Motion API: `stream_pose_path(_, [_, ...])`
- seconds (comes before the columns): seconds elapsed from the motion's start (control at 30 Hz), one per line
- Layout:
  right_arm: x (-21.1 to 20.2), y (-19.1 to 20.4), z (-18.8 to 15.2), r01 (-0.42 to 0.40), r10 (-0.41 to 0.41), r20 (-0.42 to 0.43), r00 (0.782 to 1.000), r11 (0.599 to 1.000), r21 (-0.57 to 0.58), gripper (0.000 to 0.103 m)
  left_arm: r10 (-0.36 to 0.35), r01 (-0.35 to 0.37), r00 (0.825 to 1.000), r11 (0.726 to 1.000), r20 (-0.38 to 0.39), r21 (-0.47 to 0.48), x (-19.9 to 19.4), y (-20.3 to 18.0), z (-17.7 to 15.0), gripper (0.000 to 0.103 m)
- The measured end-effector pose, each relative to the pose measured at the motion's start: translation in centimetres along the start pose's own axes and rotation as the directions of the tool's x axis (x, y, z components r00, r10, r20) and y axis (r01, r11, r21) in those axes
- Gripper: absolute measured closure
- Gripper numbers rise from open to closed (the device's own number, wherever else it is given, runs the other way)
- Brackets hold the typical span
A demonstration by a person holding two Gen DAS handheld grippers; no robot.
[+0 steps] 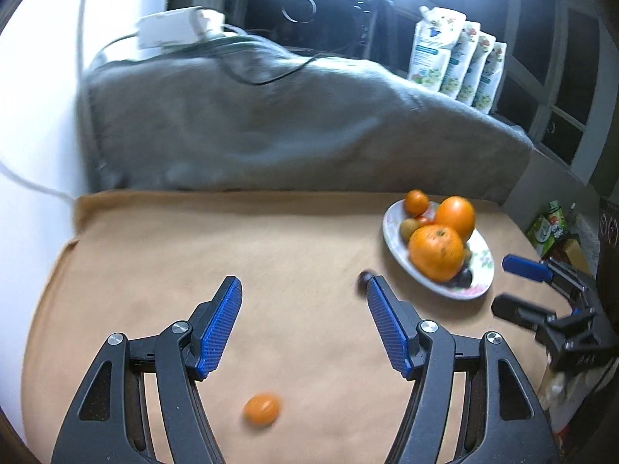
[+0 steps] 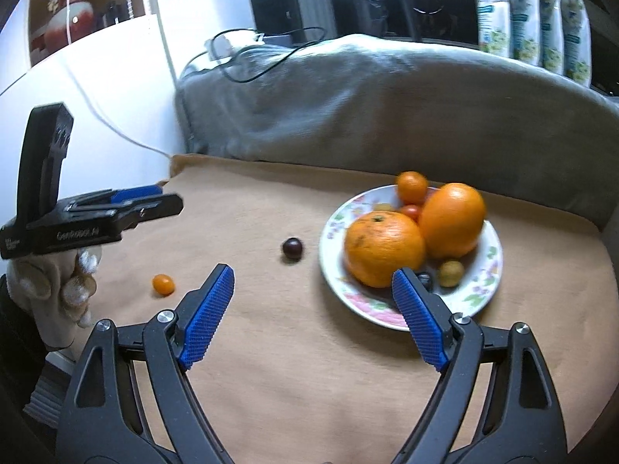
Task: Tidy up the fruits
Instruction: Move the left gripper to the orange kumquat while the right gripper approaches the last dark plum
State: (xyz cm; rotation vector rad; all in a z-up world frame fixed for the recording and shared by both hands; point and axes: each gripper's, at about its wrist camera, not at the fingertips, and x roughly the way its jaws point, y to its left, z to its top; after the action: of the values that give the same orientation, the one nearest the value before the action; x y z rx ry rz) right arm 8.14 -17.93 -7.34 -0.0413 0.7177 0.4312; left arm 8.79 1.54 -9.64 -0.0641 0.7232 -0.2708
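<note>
While both the left tongs (image 1: 303,290) and right tongs (image 2: 313,276) gape wide and empty, a kumquat (image 1: 262,408) lies under the left pair and a dark grape (image 2: 292,248) just ahead of the right. A clumsy pinch could roll either off the worktop (image 2: 309,386), or a nudge could topple oranges (image 2: 384,247) from the plate (image 2: 489,270).

Plate: the round floral-rimmed ceramic plate (image 2: 488,270) sits on the tan cloth-covered table (image 2: 294,367), to the right.
In plate: two large round oranges (image 2: 383,247) side by side; small orange tangerine (image 2: 412,186) behind them.
Left of plate: small dark round plum (image 2: 292,248), just beside the rim.
Further left: small orange kumquat (image 2: 163,284), well apart.
Behind table: grey draped blanket (image 2: 387,104).
</note>
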Motion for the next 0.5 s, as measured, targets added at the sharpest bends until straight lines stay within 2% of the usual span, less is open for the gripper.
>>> stream_pose_path(0.13, [1.1, 1.3, -0.2, -0.030, 0.030, -0.017, 0.999, 1.000, 0.000, 0.017, 0.024, -0.024, 1.000, 1.000, 0.000, -0.014, -1.1, 1.0, -1.8, 0.036])
stream_pose_path(0.23, [2.0, 2.1, -0.4, -0.043, 0.043, -0.038, 0.998, 0.999, -0.014, 0.017, 0.030, -0.031, 0.999, 0.999, -0.016, -0.035, -1.6, 1.5, -3.6, 0.044])
stream_pose_path(0.43, [3.4, 3.1, 0.6, -0.043, 0.037, -0.074, 0.997, 0.995, -0.089, 0.031, 0.046, -0.050, 0.997, 0.997, -0.069, -0.057, -1.3, 2.3, -6.5, 0.053])
stream_pose_path(0.5, [3.9, 3.2, 1.2, -0.052, 0.040, -0.094, 0.995, 0.991, -0.121, 0.040, 0.042, -0.048, 0.996, 0.996, -0.081, -0.069, -1.1, 2.6, -7.1, 0.054])
